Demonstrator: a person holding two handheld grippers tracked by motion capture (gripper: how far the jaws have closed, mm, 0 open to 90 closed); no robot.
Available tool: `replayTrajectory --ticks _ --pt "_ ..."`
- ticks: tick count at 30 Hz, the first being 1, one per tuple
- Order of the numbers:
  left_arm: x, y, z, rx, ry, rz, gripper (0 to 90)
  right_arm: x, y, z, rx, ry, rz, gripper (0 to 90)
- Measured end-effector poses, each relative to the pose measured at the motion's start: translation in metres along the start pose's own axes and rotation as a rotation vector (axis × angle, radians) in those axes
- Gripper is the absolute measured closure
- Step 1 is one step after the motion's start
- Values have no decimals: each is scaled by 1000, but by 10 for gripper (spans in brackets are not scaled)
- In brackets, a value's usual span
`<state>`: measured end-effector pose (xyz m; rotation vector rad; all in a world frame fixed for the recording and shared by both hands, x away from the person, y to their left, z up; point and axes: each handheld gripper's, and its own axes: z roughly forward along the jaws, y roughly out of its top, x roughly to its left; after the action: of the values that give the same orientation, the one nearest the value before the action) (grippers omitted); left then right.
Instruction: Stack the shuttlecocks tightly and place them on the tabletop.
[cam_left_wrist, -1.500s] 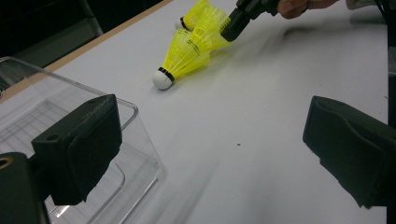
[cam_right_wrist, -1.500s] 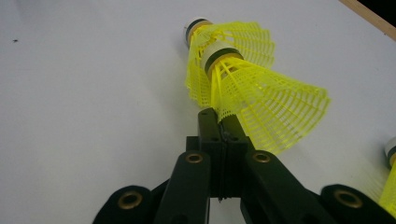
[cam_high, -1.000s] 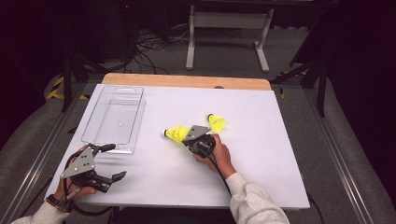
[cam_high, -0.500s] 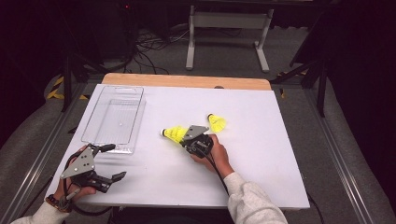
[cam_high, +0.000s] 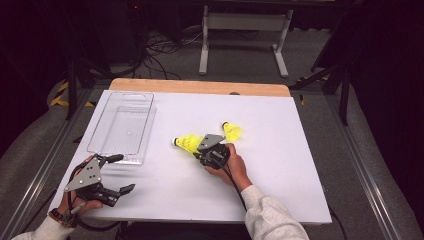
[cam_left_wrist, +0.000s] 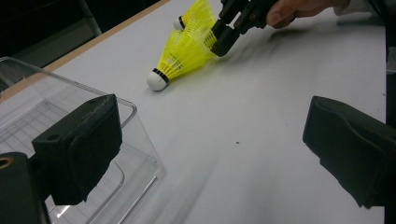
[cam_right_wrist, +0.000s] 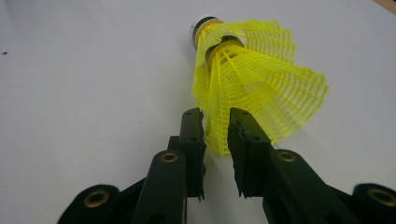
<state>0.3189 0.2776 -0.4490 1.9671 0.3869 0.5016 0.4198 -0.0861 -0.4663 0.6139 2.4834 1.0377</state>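
Observation:
A yellow shuttlecock (cam_high: 187, 142) with a white cork lies on its side mid-table, cork pointing left. My right gripper (cam_high: 199, 150) is shut on the rim of its mesh skirt. In the right gripper view the skirt (cam_right_wrist: 261, 79) fills the narrow gap between the jaws of my right gripper (cam_right_wrist: 215, 116). A second yellow shuttlecock (cam_high: 231, 131) lies just behind to the right. My left gripper (cam_high: 120, 174) is held wide open near the front left corner, with nothing between its jaws. From the left gripper view (cam_left_wrist: 215, 140) I see the held shuttlecock (cam_left_wrist: 184, 53) and the right gripper (cam_left_wrist: 224, 35) beyond.
A clear plastic bin (cam_high: 122, 127) stands empty at the left of the white table top (cam_high: 280, 170); its near corner (cam_left_wrist: 135, 112) is close to my left jaw. A wooden strip (cam_high: 200, 86) runs along the far edge.
The right gripper and the shuttlecock have shifted slightly to the left. The left gripper has stayed in about the same spot.

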Motion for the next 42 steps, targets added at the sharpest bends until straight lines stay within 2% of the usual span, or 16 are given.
replayTrajectory --ticks 9,25,42 --pt "1 0 1 5 -2 0 54 -2 -1 -2 -5 -5 13 713" --pt "1 -1 1 5 -5 -7 54 0 1 -11 -32 -8 -1 702" --pt "1 -1 1 5 -3 -7 54 0 3 -40 -87 -30 -17 665"
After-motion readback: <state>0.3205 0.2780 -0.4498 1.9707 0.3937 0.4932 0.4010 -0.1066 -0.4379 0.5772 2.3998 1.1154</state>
